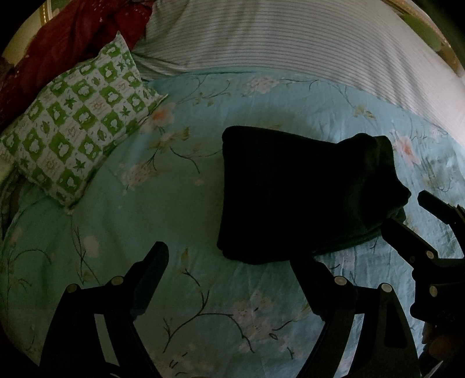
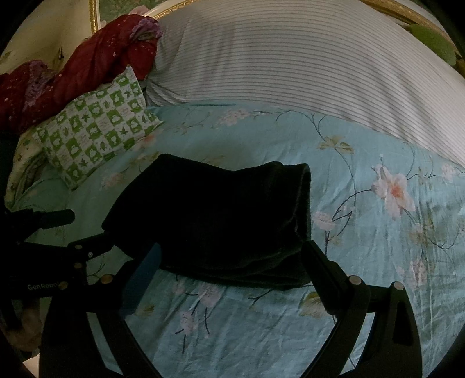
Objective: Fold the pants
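Observation:
The black pants [image 1: 302,192] lie folded into a compact rectangle on the light blue floral bedsheet [image 1: 145,232]; they also show in the right wrist view [image 2: 221,218]. My left gripper [image 1: 232,261] is open, just in front of the pants' near left corner, its right finger at the edge. My right gripper [image 2: 232,256] is open, its fingers straddling the pants' near edge. The right gripper also shows in the left wrist view [image 1: 421,221], and the left gripper in the right wrist view [image 2: 58,229].
A green-and-white checked pillow [image 1: 78,128] lies at the left. A dark red quilt [image 1: 66,37] is bunched behind it. A white striped blanket [image 1: 290,37] runs across the back. A gold-trimmed headboard [image 2: 96,17] stands beyond.

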`<move>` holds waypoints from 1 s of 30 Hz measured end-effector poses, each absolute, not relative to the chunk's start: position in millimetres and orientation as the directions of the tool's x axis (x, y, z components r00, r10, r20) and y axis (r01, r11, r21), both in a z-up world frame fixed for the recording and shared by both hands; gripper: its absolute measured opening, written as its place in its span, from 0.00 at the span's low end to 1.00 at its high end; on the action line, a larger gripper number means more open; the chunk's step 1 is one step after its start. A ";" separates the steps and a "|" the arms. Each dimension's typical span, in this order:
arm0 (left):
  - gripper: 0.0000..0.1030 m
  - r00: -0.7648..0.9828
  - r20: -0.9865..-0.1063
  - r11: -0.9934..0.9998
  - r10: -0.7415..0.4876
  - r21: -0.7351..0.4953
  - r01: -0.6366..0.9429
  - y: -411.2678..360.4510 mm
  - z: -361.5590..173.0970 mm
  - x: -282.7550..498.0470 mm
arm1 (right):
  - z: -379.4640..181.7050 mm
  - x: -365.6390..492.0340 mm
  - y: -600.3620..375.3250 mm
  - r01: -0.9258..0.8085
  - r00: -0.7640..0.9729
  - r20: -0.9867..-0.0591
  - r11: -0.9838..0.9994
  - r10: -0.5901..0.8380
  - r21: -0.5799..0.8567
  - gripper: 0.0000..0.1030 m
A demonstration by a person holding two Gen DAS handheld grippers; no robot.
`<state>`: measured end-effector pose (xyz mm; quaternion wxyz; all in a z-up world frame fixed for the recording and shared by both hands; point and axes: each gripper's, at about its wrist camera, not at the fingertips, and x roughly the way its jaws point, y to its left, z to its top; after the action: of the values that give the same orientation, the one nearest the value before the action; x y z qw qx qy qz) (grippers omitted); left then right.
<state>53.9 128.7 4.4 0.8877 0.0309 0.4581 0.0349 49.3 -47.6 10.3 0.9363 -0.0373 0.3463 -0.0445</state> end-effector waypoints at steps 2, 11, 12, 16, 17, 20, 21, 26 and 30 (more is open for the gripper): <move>0.83 0.578 -0.811 0.996 0.090 0.087 -0.033 128.6 4.8 54.2 | 10.4 48.9 -47.2 0.059 0.756 -0.645 0.993 -0.111 -0.102 0.94; 0.83 0.578 -0.811 0.996 0.088 0.089 -0.027 126.4 6.4 56.6 | 11.2 49.8 -50.2 0.057 0.757 -0.644 0.993 -0.109 -0.101 0.94; 0.83 0.579 -0.810 0.996 0.088 0.090 -0.025 125.5 6.8 56.9 | 11.2 49.6 -50.5 0.058 0.757 -0.644 0.993 -0.109 -0.100 0.94; 0.83 0.580 -0.810 0.996 0.085 0.091 -0.020 124.5 6.8 56.8 | 12.2 49.1 -51.6 0.061 0.759 -0.642 0.993 -0.111 -0.099 0.94; 0.83 0.580 -0.810 0.996 0.085 0.090 -0.020 124.2 6.8 56.1 | 13.0 49.1 -51.9 0.060 0.760 -0.641 0.993 -0.110 -0.099 0.94; 0.83 0.579 -0.811 0.996 0.083 0.088 -0.020 123.9 6.7 55.8 | 14.1 48.4 -52.5 0.060 0.761 -0.639 0.993 -0.110 -0.100 0.94; 0.83 0.579 -0.811 0.996 0.083 0.088 -0.020 123.5 6.9 56.4 | 14.3 48.1 -52.8 0.060 0.762 -0.638 0.993 -0.110 -0.100 0.94; 0.83 0.580 -0.810 0.996 0.083 0.089 -0.018 123.3 7.2 56.7 | 16.1 47.9 -55.4 0.066 0.762 -0.637 0.993 -0.115 -0.099 0.94; 0.83 0.582 -0.809 0.996 0.084 0.092 -0.014 121.5 8.6 59.0 | 18.3 48.3 -57.3 0.071 0.765 -0.633 0.993 -0.117 -0.098 0.94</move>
<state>59.0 121.5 8.6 0.8887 0.0379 0.4561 0.0275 48.3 -57.3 18.3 0.9388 -0.0339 0.3390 -0.0500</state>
